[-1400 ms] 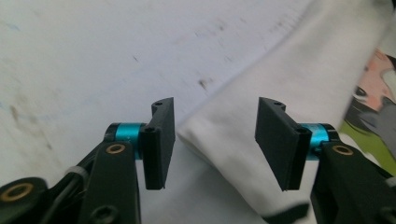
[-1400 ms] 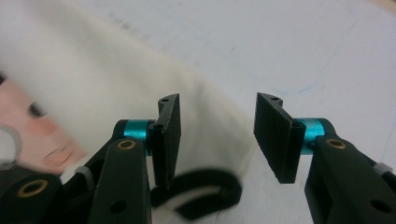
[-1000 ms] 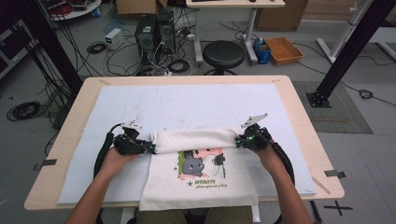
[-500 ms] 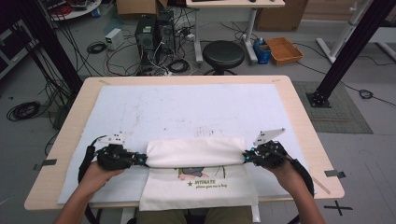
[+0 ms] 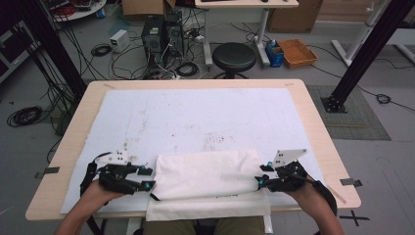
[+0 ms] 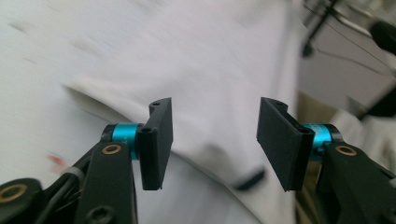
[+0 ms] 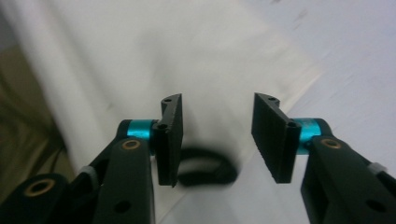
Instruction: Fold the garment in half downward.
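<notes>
the folded white shirt (image 5: 208, 176) was left lying at the worktop's (image 5: 313, 122) six o'clock edge, its fold laid down, and so the left gripper (image 5: 149, 177) and right gripper (image 5: 258, 182) were seen with jaws just opened, released, nothing being pinched between them.

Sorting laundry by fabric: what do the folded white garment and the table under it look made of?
The garment looks like soft matte cloth, probably cotton jersey: it creases and folds limply. The table looks like pale wood or laminate with a smooth edge, under a thin white sheet, scuffed and matte.
</notes>
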Demonstrator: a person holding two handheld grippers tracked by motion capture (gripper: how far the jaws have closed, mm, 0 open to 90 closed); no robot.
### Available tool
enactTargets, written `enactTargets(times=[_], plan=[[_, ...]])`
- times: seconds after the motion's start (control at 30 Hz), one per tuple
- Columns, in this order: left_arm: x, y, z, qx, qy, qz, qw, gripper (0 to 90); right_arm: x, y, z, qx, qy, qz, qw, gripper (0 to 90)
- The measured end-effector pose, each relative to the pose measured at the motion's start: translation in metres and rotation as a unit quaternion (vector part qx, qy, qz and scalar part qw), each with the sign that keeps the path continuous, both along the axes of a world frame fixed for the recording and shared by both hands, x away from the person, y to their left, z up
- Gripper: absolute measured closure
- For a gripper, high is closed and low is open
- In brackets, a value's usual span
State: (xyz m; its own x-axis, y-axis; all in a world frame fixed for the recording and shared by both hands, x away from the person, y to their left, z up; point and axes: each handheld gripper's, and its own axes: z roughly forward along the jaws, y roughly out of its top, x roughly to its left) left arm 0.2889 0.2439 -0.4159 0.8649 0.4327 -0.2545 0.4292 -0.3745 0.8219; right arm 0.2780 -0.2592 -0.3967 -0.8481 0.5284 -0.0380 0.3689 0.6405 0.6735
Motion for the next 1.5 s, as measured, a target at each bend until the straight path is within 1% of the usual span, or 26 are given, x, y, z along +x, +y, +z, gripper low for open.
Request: enactTargets(times=[0.03,0.07,0.1,0.17,0.23,0.27,0.4,0.47,0.5,0.53,0.57,0.6,0.63,0.67,0.8,0.83,0.9,0.97,1.0,1.13,1.23,1.33,1.37,1.4,1.43,1.5], plan=[[0.006,-0.001,0.003,0.005,-0.012,0.025,0.9996,45.7,0.004,0.001,0.002,0.008,-0.013,-0.01,0.9998,52.5],[0.013,-0.002,0.006,0.019,-0.018,0.057,0.998,45.6,0.01,0.002,0.004,0.012,-0.029,-0.025,0.9992,48.4],[0.022,-0.004,0.007,0.042,-0.024,0.083,0.9954,44.2,0.017,0.003,0.006,0.012,-0.038,-0.045,0.9982,45.4],[0.039,-0.01,0.006,0.065,-0.015,0.108,0.9919,40.4,0.035,0.007,0.006,0.009,-0.039,-0.072,0.9966,44.2],[0.054,-0.018,0.001,0.092,-0.003,0.116,0.989,40.3,0.053,0.012,0.002,-0.001,-0.021,-0.086,0.9961,41.7],[0.061,-0.022,-0.003,0.1,0.005,0.112,0.9886,40.1,0.062,0.015,-0.001,-0.004,-0.01,-0.087,0.9962,41.1],[0.076,-0.032,-0.019,0.109,0.038,0.097,0.9886,40.1,0.089,0.026,-0.017,-0.008,0.035,-0.083,0.9959,41.1],[0.078,-0.034,-0.023,0.118,0.043,0.084,0.9885,42.3,0.096,0.028,-0.023,-0.015,0.056,-0.076,0.9954,45.9],[0.076,-0.034,-0.023,0.13,0.027,0.084,0.9876,47.4,0.097,0.029,-0.026,-0.021,0.062,-0.072,0.9953,49.8],[0.076,-0.033,-0.022,0.121,0.032,0.071,0.9896,57.6,0.098,0.029,-0.029,-0.023,0.071,-0.067,0.995,54.4],[0.075,-0.033,-0.021,0.119,0.027,0.062,0.9906,77.2,0.099,0.029,-0.03,-0.029,0.075,-0.061,0.9949,63.1],[0.073,-0.033,-0.02,0.123,0.023,0.066,0.99,82.0,0.097,0.029,-0.031,-0.029,0.072,-0.056,0.9954,72.8],[0.073,-0.033,-0.019,0.123,0.022,0.068,0.9898,84.7,0.097,0.028,-0.03,-0.023,0.073,-0.047,0.996,83.7],[0.073,-0.032,-0.018,0.119,0.022,0.072,0.99,85.7,0.096,0.027,-0.029,-0.023,0.067,-0.043,0.9966,85.9],[0.081,-0.025,-0.015,0.088,0.017,0.101,0.9909,86.6,0.099,0.027,-0.026,-0.024,0.039,-0.061,0.9971,87.1],[0.084,-0.024,-0.014,0.087,0.016,0.106,0.9904,86.6,0.102,0.027,-0.025,-0.024,0.033,-0.069,0.9968,87.2],[0.093,-0.023,-0.012,0.088,0.012,0.119,0.9889,86.6,0.109,0.027,-0.022,-0.015,0.021,-0.086,0.996,87.2],[0.1,-0.024,-0.011,0.096,0.006,0.134,0.9862,86.6,0.118,0.028,-0.022,-0.015,0.008,-0.101,0.9947,87.2],[0.104,-0.023,-0.01,0.096,0.005,0.138,0.9858,86.5,0.122,0.029,-0.021,-0.016,0.002,-0.109,0.9939,87.1],[0.117,-0.022,-0.007,0.097,-0.01,0.159,0.9825,86.5,0.137,0.037,-0.021,-0.023,-0.023,-0.12,0.9923,87.1],[0.125,-0.022,-0.006,0.1,-0.016,0.159,0.9821,86.4,0.146,0.042,-0.019,-0.024,-0.036,-0.125,0.9912,87.0],[0.127,-0.024,-0.008,0.103,-0.019,0.15,0.9831,84.8,0.151,0.045,-0.023,-0.034,-0.031,-0.13,0.9905,83.8],[0.127,-0.024,-0.009,0.1,-0.013,0.155,0.9828,78.1,0.151,0.045,-0.025,-0.035,-0.029,-0.134,0.99,75.1],[0.127,-0.023,-0.009,0.092,0.0,0.16,0.9828,65.4,0.15,0.045,-0.025,-0.034,-0.03,-0.139,0.9893,65.0],[0.126,-0.021,-0.008,0.088,0.008,0.162,0.9828,55.1,0.149,0.043,-0.025,-0.028,-0.027,-0.145,0.9887,59.5],[0.118,-0.017,-0.005,0.079,0.009,0.163,0.9835,47.6,0.143,0.037,-0.022,-0.009,-0.028,-0.147,0.9886,48.4]])
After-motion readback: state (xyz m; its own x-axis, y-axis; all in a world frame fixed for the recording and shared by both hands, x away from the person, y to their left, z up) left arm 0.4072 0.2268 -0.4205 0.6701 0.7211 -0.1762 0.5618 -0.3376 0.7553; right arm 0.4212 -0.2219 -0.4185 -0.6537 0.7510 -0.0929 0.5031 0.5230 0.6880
